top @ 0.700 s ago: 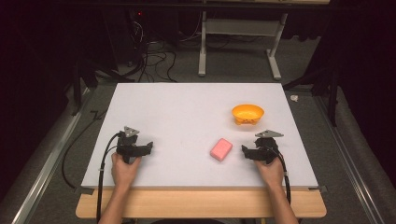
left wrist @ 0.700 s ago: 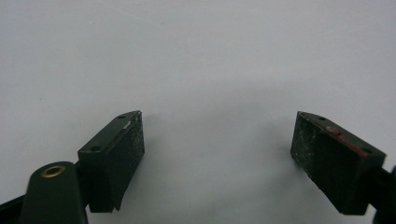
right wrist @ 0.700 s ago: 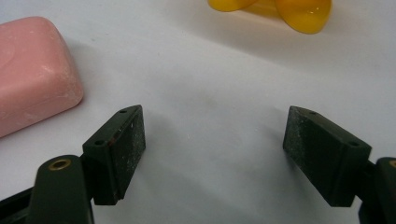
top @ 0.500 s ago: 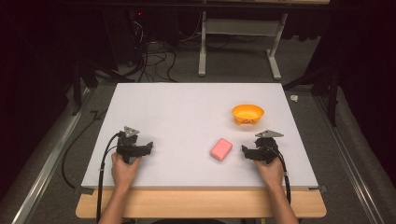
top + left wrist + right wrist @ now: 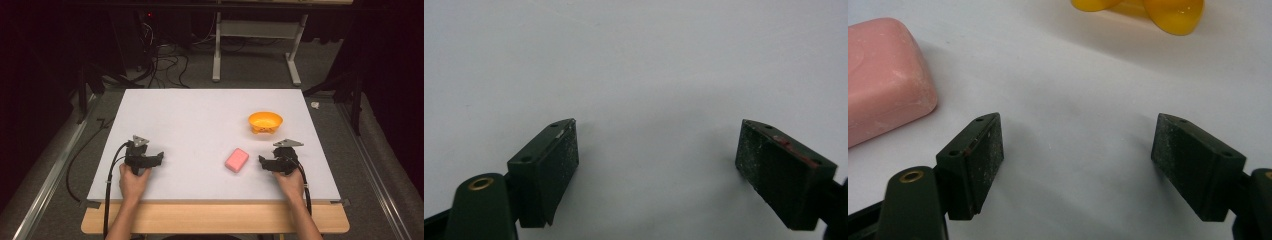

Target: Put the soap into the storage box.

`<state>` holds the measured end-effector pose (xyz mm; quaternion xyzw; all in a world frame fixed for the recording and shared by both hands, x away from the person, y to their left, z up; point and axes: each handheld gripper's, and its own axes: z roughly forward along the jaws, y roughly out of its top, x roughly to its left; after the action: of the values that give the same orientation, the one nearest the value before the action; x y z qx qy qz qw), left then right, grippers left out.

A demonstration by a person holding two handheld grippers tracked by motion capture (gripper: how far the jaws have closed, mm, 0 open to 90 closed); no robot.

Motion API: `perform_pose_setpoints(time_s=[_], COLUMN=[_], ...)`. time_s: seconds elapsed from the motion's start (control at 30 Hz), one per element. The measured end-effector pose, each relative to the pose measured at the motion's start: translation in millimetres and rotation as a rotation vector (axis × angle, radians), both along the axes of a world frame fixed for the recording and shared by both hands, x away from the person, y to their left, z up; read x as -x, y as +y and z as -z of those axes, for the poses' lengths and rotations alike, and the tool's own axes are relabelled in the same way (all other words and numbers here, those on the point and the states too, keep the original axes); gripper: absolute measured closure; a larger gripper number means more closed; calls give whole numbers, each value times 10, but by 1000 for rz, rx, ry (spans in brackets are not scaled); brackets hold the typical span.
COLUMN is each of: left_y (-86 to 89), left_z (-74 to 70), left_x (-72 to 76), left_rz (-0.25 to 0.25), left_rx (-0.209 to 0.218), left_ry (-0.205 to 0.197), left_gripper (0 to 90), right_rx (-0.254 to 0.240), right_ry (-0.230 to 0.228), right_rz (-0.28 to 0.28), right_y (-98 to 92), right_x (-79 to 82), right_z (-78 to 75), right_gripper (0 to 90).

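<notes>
Presently both tools rest low on the white table (image 5: 200, 115), each with its jaws spread wide and nothing between them. The right gripper (image 5: 262, 161) sits just beside the pink soap bar (image 5: 236, 159), which lies flat near the table's front right quarter, apart from the orange bowl (image 5: 265, 121) behind it. In the right gripper view the soap (image 5: 883, 80) is off to the left of the jaws, not between them (so a grasp is not yet set up).

Judgement: the step in hand is the approach to the soap. To do it well, shift the right gripper toward the bar until the jaws straddle its narrow sides, then close squarely; soap may slip if pinched on a corner.

Open room is ample between soap and left gripper (image 5: 159, 158). The front edge lies near both hands.
</notes>
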<state>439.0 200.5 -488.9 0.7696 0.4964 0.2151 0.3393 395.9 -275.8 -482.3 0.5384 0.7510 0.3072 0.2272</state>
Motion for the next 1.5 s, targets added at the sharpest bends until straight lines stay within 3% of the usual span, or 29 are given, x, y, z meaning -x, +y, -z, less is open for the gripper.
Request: perform_pose_setpoints(time_s=[0.33,0.5,0.87,1.1,1.5], left_y=[0,1,0,0,0], left_z=[0,-1,0,0,0], left_x=[0,-1,0,-1,-1], left_rz=[0,1,0,0,0], left_rx=[0,0,0,0,0], left_ry=[0,1,0,0,0], left_gripper=[177,177,177,177,177], right_rx=[6,-14,-39,-25,-47], right_ry=[22,47,9,-34,-45], right_rz=[-16,-18,-52,-116,-202], right_y=[21,30,84,228,416], right_x=[-19,-28,24,72,108], right_z=[-11,-50,-181,-275,-375], right_gripper=[147,144,141,131,124])
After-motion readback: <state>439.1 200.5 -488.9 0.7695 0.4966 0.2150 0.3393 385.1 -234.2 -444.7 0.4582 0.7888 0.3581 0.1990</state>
